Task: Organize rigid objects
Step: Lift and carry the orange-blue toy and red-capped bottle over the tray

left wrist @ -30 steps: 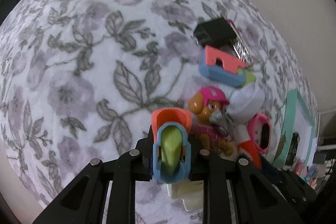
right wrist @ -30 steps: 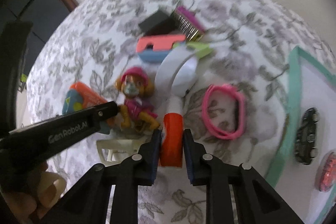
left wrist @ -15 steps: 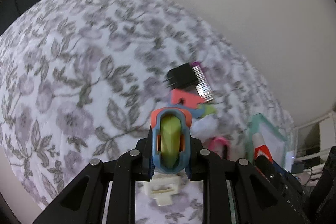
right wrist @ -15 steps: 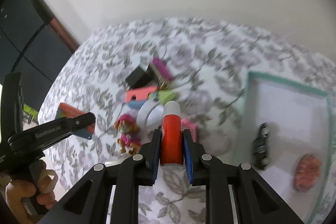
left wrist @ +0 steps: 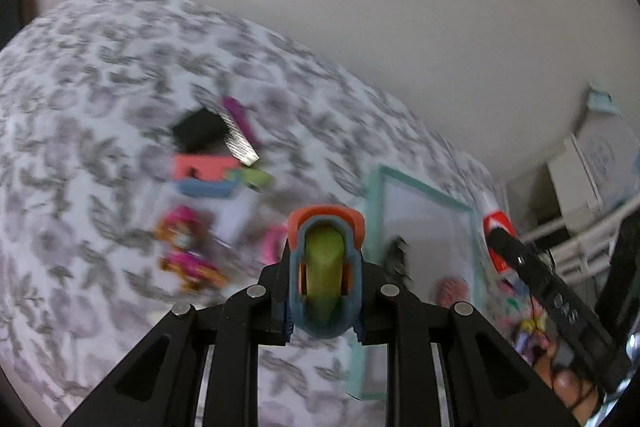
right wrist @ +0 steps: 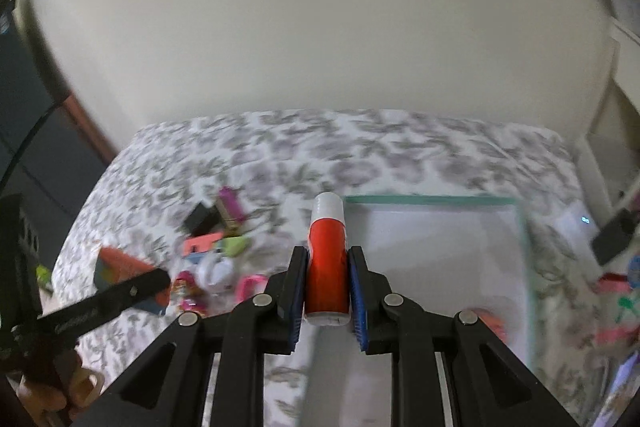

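Observation:
My left gripper (left wrist: 325,281) is shut on a blue, orange and green toy piece (left wrist: 325,267), held above the floral bedspread. My right gripper (right wrist: 327,277) is shut on a red tube with a white cap (right wrist: 327,259), held up near the left edge of the teal-rimmed white tray (right wrist: 424,201). The tray also shows in the left wrist view (left wrist: 424,189), with a dark toy and a pink item in it. A pile stays on the bed: a pup figure (left wrist: 182,247), a coral and blue block (left wrist: 204,175), a black block (left wrist: 198,131).
A pink ring (right wrist: 250,285) and a white tape roll (right wrist: 216,271) lie in the pile. A plain wall stands behind the bed. White shelving (left wrist: 592,171) and clutter sit to the right of the bed.
Both grippers rose and swung right toward the tray, each carrying its object. The view now takes in more wall and the whole tray.

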Demonstrator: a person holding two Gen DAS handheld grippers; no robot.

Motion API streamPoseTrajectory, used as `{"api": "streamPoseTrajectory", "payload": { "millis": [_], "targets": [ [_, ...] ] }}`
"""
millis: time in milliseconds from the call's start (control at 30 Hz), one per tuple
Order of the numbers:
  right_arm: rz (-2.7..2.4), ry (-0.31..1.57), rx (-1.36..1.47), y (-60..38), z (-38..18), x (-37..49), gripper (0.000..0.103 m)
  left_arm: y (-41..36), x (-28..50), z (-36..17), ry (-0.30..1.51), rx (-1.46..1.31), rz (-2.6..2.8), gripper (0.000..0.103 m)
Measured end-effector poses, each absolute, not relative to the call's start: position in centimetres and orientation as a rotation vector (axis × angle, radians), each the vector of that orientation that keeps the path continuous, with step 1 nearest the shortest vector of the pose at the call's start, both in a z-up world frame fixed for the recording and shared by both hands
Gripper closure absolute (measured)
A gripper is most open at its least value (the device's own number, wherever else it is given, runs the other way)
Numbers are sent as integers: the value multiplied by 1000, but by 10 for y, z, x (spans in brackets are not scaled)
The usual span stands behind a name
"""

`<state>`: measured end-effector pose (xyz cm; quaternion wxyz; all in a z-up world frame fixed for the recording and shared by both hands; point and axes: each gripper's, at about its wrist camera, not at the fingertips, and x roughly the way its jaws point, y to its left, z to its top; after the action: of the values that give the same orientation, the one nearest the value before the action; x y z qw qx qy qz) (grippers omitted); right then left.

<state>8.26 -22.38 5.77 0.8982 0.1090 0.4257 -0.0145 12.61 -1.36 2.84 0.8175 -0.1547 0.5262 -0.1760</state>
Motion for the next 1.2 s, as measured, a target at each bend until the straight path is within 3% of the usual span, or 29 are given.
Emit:
{"api": "streamPoseTrajectory", "payload": {
  "millis": [600,800,1200],
  "targets": [
    [-337,1062,270,-352,-9,43,82,-146,66,-20,1235,26,-607,80],
    [-340,1147,300,-360,-43,45,82,-162,59,-45,1305,58,-638,80],
    [-384,1166,271,-363,-48,43,82,-174,52,-78,1371,129,-598,80]
  ]
}}
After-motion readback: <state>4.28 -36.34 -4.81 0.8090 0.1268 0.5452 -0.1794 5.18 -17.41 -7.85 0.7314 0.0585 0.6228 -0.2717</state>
